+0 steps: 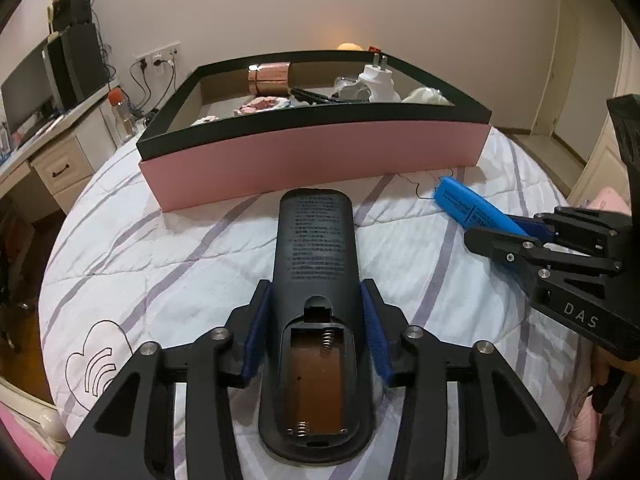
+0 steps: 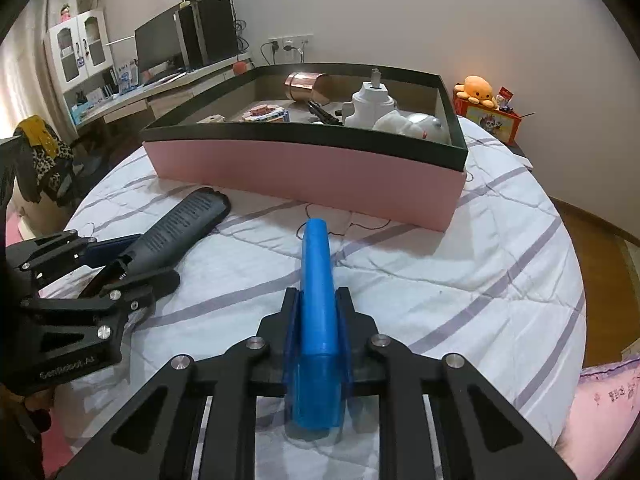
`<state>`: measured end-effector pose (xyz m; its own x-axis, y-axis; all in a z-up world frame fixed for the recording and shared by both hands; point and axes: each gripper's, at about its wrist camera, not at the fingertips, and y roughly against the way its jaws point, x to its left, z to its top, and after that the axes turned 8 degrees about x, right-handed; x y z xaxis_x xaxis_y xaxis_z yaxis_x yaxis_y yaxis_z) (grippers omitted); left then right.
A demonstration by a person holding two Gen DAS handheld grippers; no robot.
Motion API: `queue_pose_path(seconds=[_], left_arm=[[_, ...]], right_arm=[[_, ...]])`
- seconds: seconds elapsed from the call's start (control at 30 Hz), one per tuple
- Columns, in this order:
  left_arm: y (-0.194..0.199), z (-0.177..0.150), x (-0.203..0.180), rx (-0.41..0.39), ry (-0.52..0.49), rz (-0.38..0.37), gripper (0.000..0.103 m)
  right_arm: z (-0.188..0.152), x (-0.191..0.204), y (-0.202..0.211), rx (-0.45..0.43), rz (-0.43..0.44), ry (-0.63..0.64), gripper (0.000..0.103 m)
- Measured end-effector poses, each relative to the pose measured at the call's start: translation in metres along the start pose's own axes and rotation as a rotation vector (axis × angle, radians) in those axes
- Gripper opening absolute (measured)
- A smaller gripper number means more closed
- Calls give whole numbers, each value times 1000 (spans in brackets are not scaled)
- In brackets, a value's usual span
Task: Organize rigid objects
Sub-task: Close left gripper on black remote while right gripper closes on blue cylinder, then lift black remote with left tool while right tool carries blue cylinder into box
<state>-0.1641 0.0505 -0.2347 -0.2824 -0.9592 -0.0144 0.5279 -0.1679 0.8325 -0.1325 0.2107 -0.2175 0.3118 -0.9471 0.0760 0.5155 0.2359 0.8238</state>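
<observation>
Both tongs angled downward over the bed (image 1: 160, 240), side by side, pointing toward the pink box (image 1: 312, 156) near the far edge. Left tongs (image 1: 316, 300) clamped on a black remote (image 1: 314, 248), back up, battery bay uncovered, far end possibly resting on the quilt. Right tongs (image 2: 318, 300) pinched narrow on a blue highlighter (image 2: 316, 280), tip just short of the box's near wall.

Bedroom bg – non-task stuff

Monitor (image 2: 160, 46) on desk (image 1: 60, 148) – orange octopus plush (image 2: 478, 88) atop red box (image 2: 490, 122), wall outlets (image 2: 290, 43).
</observation>
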Motion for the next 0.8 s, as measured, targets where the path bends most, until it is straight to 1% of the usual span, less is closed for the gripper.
queue_pose_path(seconds=[0.03, 0.07, 0.1, 0.2, 0.27, 0.43, 0.47, 0.53, 0.57, 0.6, 0.63, 0.67, 0.7, 0.73, 0.77, 0.8], left_arm=[[1, 0, 1, -1, 4, -7, 44], [2, -1, 1, -1, 3, -9, 44], [2, -1, 1, 0, 4, -9, 44], [6, -3, 2, 0, 14, -16, 44], [10, -4, 2, -3, 18, -20, 44], [26, -4, 5, -30, 25, -24, 44], [28, -4, 5, -35, 26, -21, 44], [34, -4, 6, -47, 21, -32, 44], [36, -4, 6, -47, 20, -27, 44], [36, -5, 6, -40, 18, -13, 44], [35, -7, 6, -35, 15, -9, 44], [34, -9, 6, -30, 15, -13, 44], [33, -10, 7, -24, 15, -17, 44], [31, -11, 6, -13, 13, -16, 44], [29, -12, 6, -7, 11, -11, 44], [28, -13, 6, -3, 11, -10, 44]], right_arm=[[0, -1, 2, -6, 26, -12, 18], [-1, -4, 3, -10, 71, -29, 18], [-1, -4, 3, -14, 87, -41, 18], [-2, -2, 6, -24, 98, -53, 18], [-2, -4, 10, -34, 154, -79, 18], [-1, 0, 23, -95, 168, -92, 17], [1, 2, 25, -94, 179, -91, 17], [2, 6, 27, -111, 154, -75, 17], [4, 11, 26, -87, 131, -49, 17], [5, 16, 20, -45, 109, -25, 17], [4, 18, 18, -44, 91, -20, 17], [3, 18, 15, -28, 86, -16, 17], [1, 20, 8, 17, 85, -5, 17], [-1, 22, 2, 36, 78, 3, 17], [-2, 24, -1, 43, 66, 14, 17], [-3, 27, 0, 25, 56, 15, 17]])
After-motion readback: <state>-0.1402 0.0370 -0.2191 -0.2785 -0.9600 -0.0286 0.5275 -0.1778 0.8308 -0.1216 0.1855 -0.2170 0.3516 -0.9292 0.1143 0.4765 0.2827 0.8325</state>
